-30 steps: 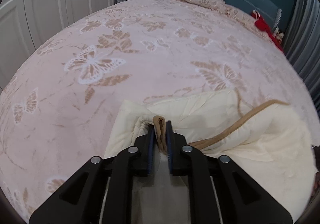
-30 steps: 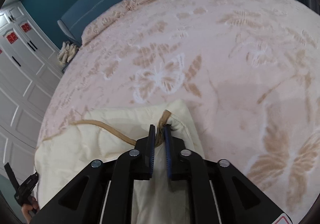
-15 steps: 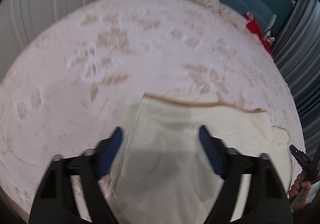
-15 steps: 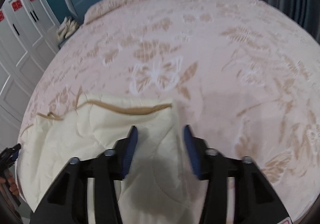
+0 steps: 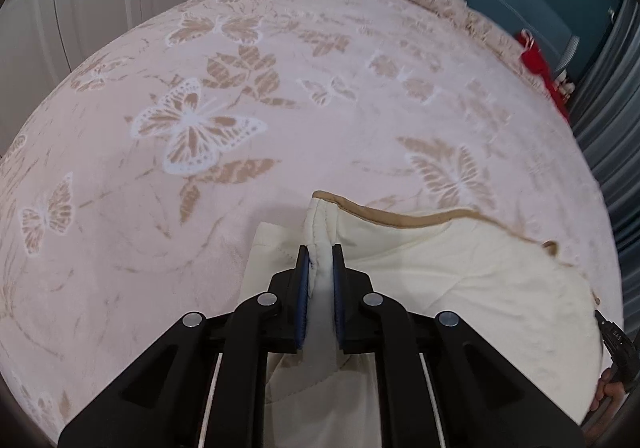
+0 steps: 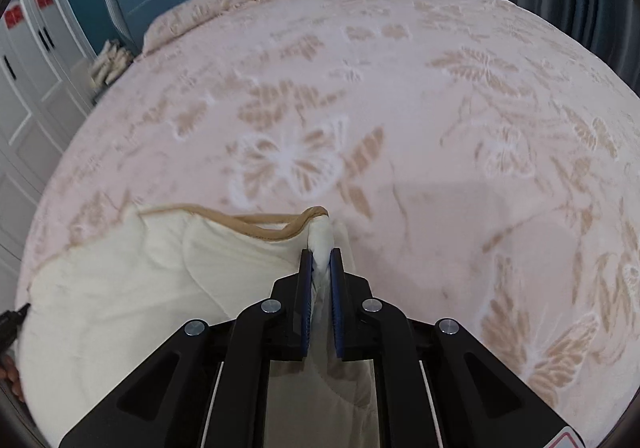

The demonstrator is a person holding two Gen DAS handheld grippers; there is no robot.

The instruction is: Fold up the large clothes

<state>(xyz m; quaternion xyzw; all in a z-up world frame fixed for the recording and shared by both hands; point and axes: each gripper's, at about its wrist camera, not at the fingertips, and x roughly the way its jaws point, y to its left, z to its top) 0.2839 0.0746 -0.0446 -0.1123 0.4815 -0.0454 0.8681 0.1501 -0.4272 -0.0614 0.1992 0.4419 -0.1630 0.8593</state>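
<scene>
Two wrist views over a bed [image 5: 280,95] with a butterfly-print cover. A cream quilted garment [image 5: 460,280], edged in tan trim [image 5: 400,213], lies folded at the near edge of the bed.

Left claw [image 5: 320,260]: jaws have just been closing and now pinch a narrow ridge of cream cloth at the garment's left corner. Right claw [image 6: 320,262]: jaws likewise have just been closing, now nipped on a bunched corner of the garment [image 6: 160,288] where the trim [image 6: 256,226] ends. Each claw holds only a small tuck of fabric near its tips.

Risks, as judged from this state:
- Shallow bite. The padded cloth is thick and springy; a quick lift could pull it out of either claw.
- Layer error. The corners appear to stack several plies, so a claw may hold only the top one and the fold would open on lifting.
- Uneven travel of the two claws would skew the fold line or drag the garment along the fleecy cover.
- The near part seems to overhang the bed edge, and its weight could slide the garment off.
</scene>
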